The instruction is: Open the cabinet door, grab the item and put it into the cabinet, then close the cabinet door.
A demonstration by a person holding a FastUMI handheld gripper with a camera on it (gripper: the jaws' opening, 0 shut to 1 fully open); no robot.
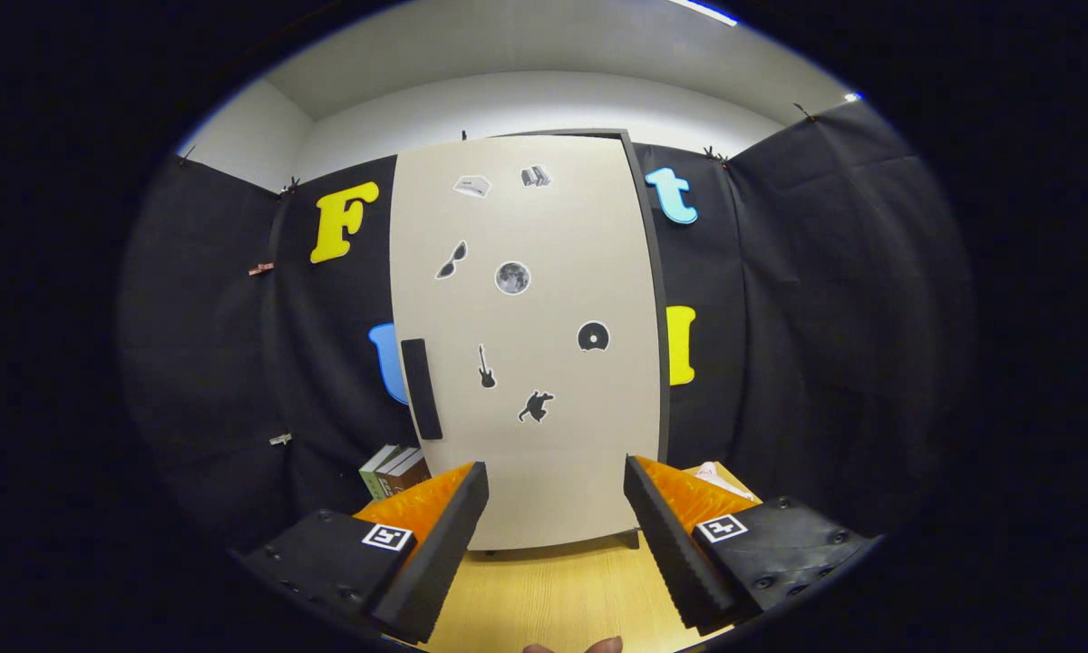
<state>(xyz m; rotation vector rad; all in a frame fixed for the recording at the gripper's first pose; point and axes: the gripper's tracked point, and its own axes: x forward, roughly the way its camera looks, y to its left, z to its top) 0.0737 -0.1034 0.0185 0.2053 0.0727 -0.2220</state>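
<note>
Gripper [555,508] spread wide, fingers parted and grasping nothing, hovering above a light wooden tabletop [558,594]. Straight ahead, beyond the fingers: a tall cabinet [646,272] standing upright on the table, its dark frame visible along the right and top edges. Cabinet door [526,363] beige, flat to the frame as far as can be told, so shut or nearly so. Dark vertical handle [421,388] on the door's left edge, about mid-height, above and just beyond the left finger. Small stickers scattered over the door face: sunglasses [451,260], a moon disc [512,277], a record [593,336], a guitar [486,366], and a few more too small to make out. Books [393,470] standing left of the cabinet's base, just behind the left finger. A pale, partly hidden item [716,475] right of the cabinet, behind the right finger; kind unclear. Fingertips of a hand [573,647] at the near table edge.
</note>
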